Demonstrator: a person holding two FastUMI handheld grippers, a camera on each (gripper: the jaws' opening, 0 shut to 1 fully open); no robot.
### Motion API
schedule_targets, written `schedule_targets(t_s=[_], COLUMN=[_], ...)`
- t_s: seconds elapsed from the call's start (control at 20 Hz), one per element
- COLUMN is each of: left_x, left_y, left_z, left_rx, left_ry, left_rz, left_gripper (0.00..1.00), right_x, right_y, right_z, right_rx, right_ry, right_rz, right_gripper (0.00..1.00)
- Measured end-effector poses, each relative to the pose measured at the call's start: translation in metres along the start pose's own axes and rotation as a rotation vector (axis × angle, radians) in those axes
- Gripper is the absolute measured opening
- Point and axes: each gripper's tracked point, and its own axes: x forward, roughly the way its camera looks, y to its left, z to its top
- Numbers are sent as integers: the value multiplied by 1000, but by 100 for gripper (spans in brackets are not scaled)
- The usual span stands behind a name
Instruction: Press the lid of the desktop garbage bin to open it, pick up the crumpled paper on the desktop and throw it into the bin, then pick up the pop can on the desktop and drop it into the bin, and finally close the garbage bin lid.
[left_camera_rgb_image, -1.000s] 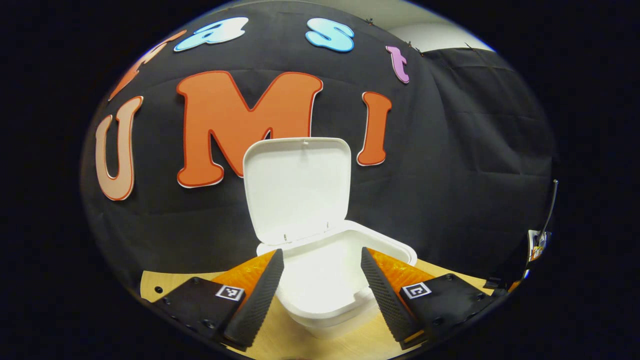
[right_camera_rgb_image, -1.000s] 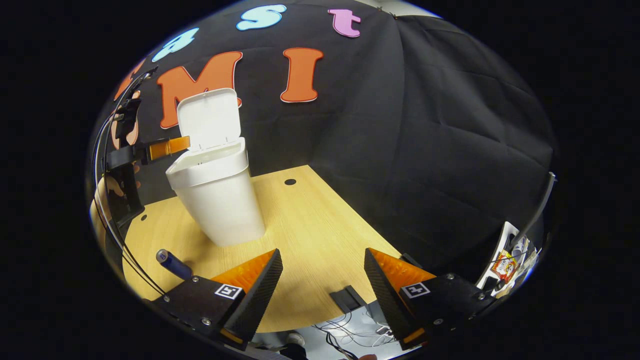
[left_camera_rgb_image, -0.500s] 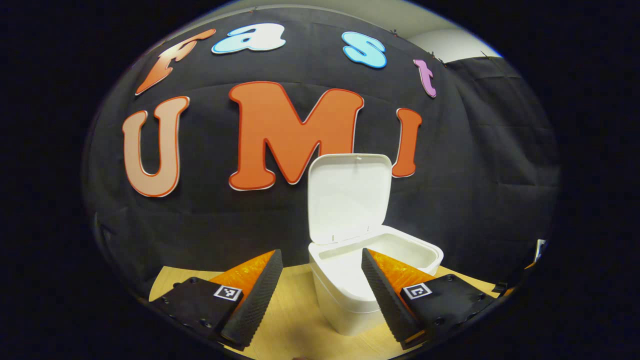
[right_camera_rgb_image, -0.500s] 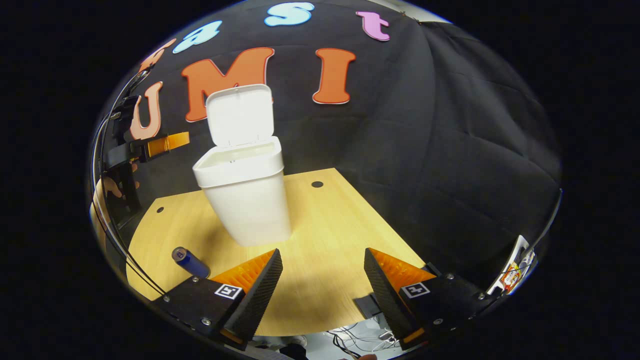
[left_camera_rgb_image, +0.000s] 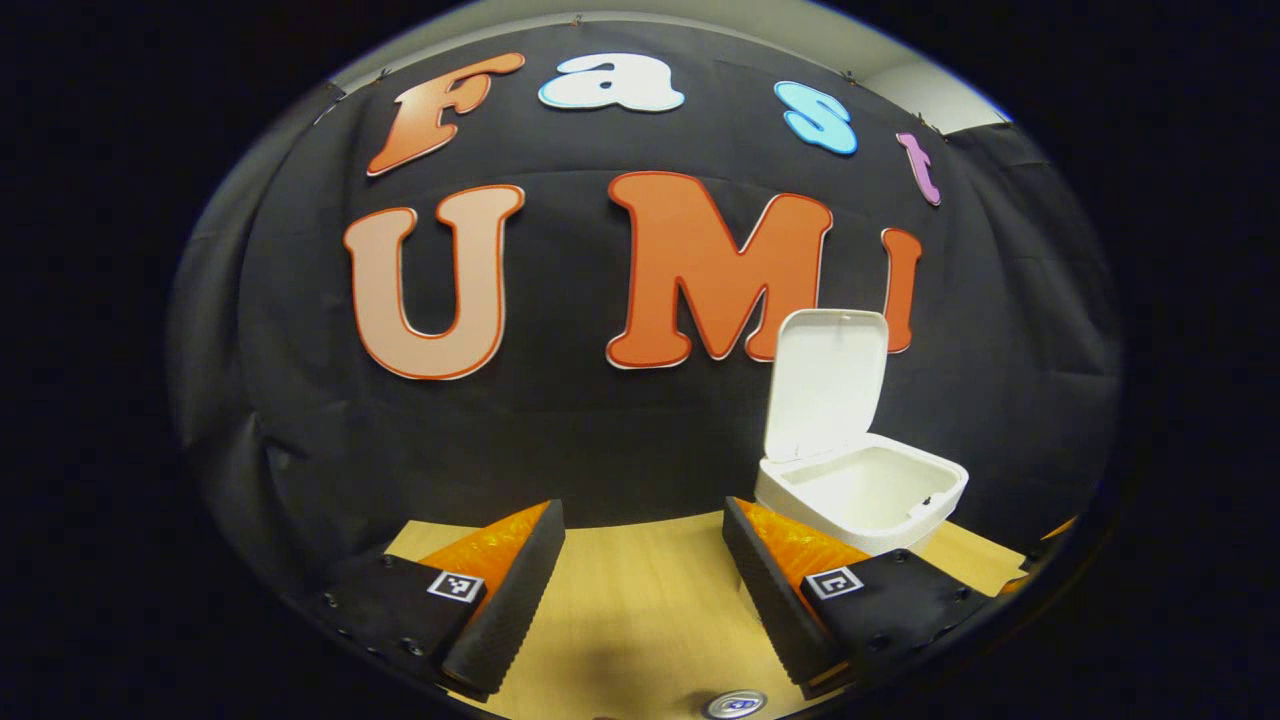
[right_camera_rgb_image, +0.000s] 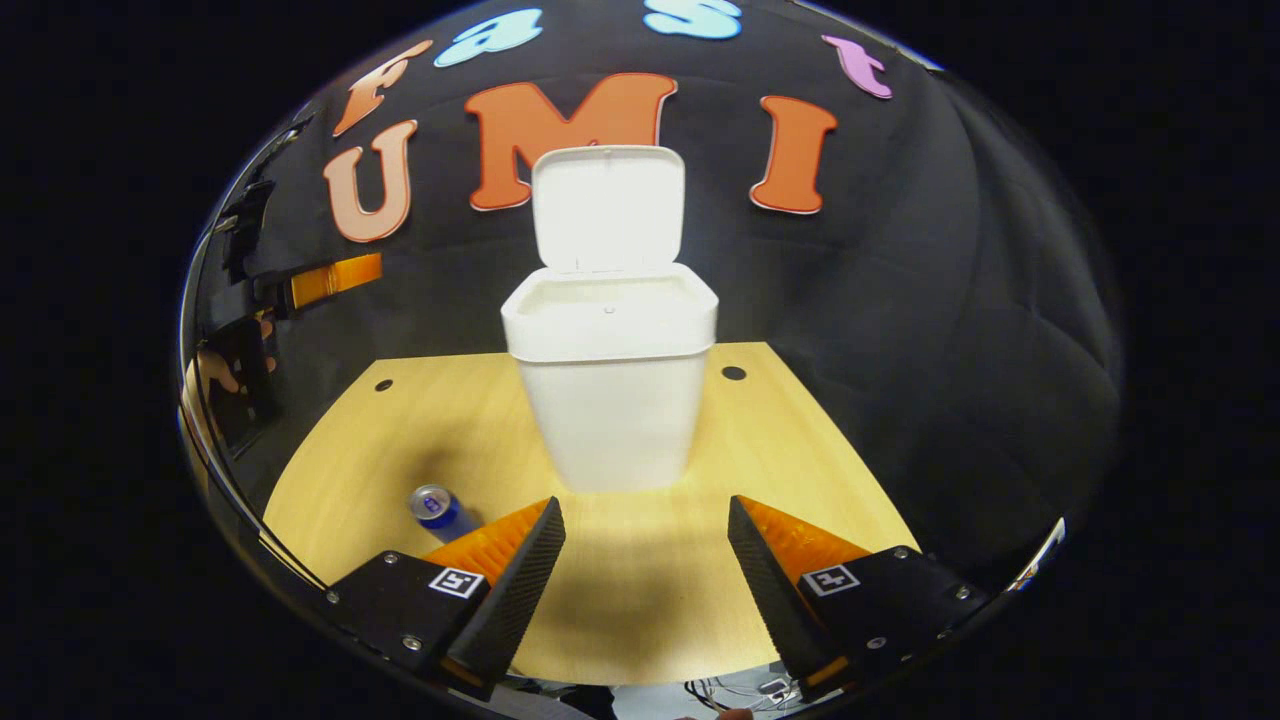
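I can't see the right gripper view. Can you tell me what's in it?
A white bin stands on a wooden table with its lid flipped up. A pop can sits on the table to its left, near the right tool, which is open and empty.

The garbage bin (right_camera_rgb_image: 608, 400) is plain white, and its raised lid (right_camera_rgb_image: 607, 208) is the same white inside. The bench (right_camera_rgb_image: 400, 440) has a light yellow wood colour with a fine straight grain, and a few small dark round holes (right_camera_rgb_image: 733, 373) sit near its far edge. The pop can (right_camera_rgb_image: 438, 508) is dark blue with a silver top; in the left gripper view its silver top (left_camera_rgb_image: 734, 704) has a little blue in the middle. The wall cloth (left_camera_rgb_image: 560, 440) behind the bench is black. Each gripper body carries a small square marker (right_camera_rgb_image: 456, 582) in black and white.
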Motion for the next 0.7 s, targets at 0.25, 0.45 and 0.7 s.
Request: schedule_targets(t_s=[0.25, 0.45, 0.7], left_x=[-16, -30, -38], left_y=[64, 108, 154], left_z=[-8, -18, -28], left_rx=[-7, 2, 3], left_ry=[9, 24, 26], left_rz=[90, 136, 182], left_gripper=[100, 100, 100], right_x=[19, 33, 57], right_y=[73, 129, 184], right_z=[3, 5, -4], right_rx=[-63, -115, -162], right_ry=[39, 59, 113], right_rz=[121, 188, 250], right_gripper=[100, 100, 100])
